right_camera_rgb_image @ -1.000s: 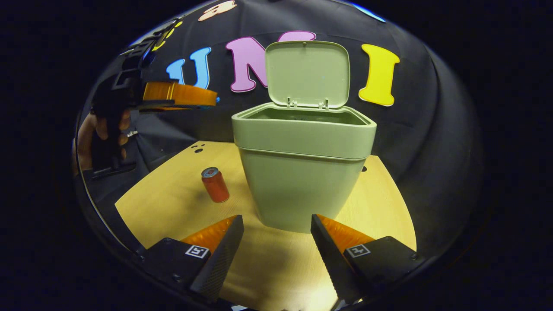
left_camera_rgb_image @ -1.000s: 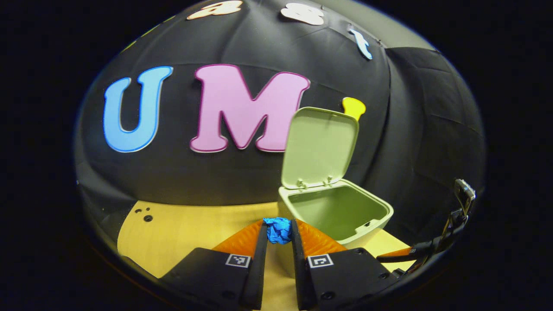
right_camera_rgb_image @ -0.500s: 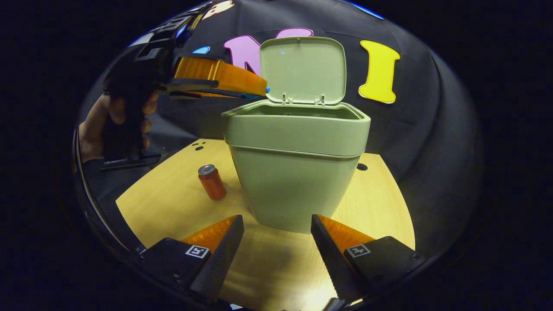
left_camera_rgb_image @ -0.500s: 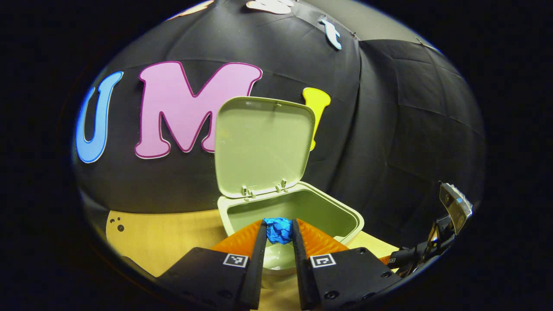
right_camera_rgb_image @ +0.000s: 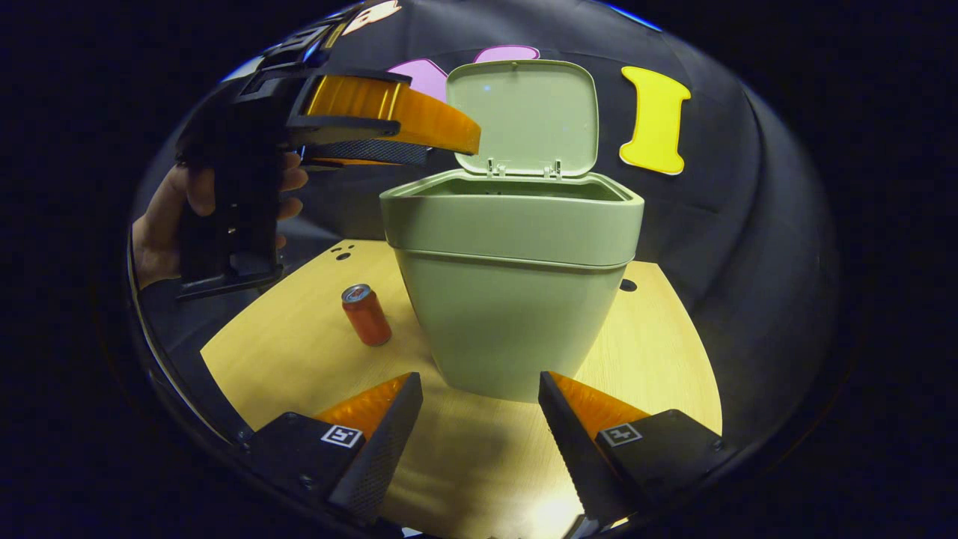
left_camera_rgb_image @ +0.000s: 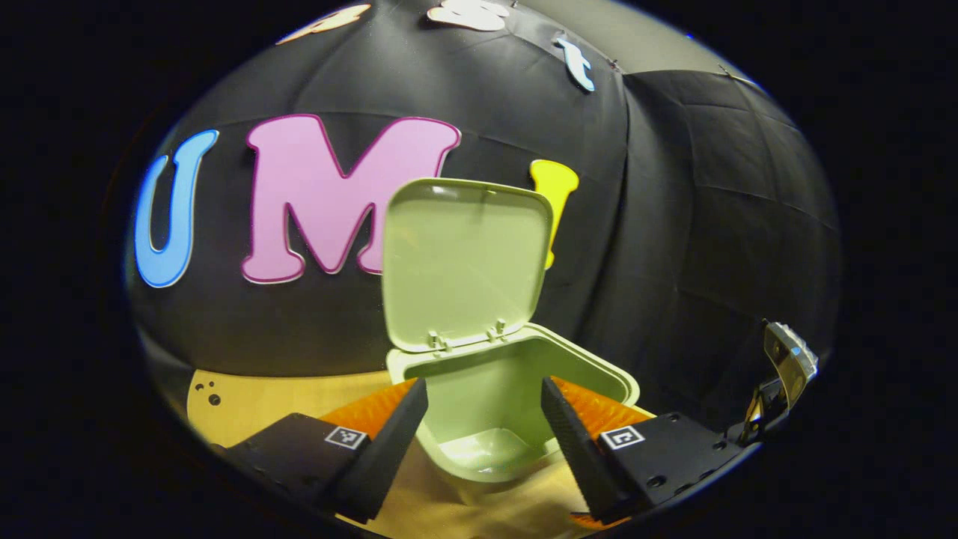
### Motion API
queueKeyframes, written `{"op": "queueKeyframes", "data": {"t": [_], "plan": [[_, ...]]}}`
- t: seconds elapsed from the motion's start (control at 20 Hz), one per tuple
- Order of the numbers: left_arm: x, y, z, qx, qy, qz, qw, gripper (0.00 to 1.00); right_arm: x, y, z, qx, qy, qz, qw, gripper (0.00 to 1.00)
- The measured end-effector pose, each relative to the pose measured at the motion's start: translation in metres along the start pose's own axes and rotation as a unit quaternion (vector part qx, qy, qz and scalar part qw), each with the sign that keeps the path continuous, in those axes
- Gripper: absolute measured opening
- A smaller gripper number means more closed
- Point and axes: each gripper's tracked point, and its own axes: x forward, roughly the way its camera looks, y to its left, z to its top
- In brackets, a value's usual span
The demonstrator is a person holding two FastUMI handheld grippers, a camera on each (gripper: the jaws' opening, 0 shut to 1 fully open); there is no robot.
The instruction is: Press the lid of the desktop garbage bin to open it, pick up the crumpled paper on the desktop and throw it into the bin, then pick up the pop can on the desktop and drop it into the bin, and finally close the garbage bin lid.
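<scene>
The left claw hangs over the open bin, its fingers spread apart with nothing between them; from the right gripper view the same claw sits level above the bin's near-left corner, gripped by a hand at the handle. The lid stands upright at the back of the bin, hinged to the rear rim, and the bin's pale floor is visible between the fingers. I cannot make out the paper in either view. The can stands upright on the worktop, just left of the bin and apart from it. The right claw is held low in front of the bin, fingers spread wide and empty, pointing at the bin's front wall without touching it.
</scene>
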Motion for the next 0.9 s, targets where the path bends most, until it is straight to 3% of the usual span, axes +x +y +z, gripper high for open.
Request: {"op": "queueKeyframes", "data": {"t": [0.3, 0.5, 0.7, 0.9], "plan": [[-0.060, 0.068, -0.014, -0.022, -0.018, 0.084, 0.996, 0.98, -0.002, 0.026, -0.005, -0.006, 0.011, -0.001, 1.000, 0.99], [-0.121, 0.123, -0.050, -0.014, 0.007, 0.145, 0.989, 0.99, 0.001, 0.053, -0.010, -0.013, 0.018, 0.002, 1.000, 0.99], [-0.179, 0.151, -0.093, -0.051, 0.030, 0.177, 0.982, 0.99, 0.007, 0.080, -0.015, -0.029, 0.024, 0.006, 0.999, 0.99], [-0.233, 0.184, -0.123, -0.053, 0.056, 0.220, 0.972, 0.99, 0.021, 0.114, -0.023, -0.039, 0.035, 0.021, 0.998, 1.00]]}}
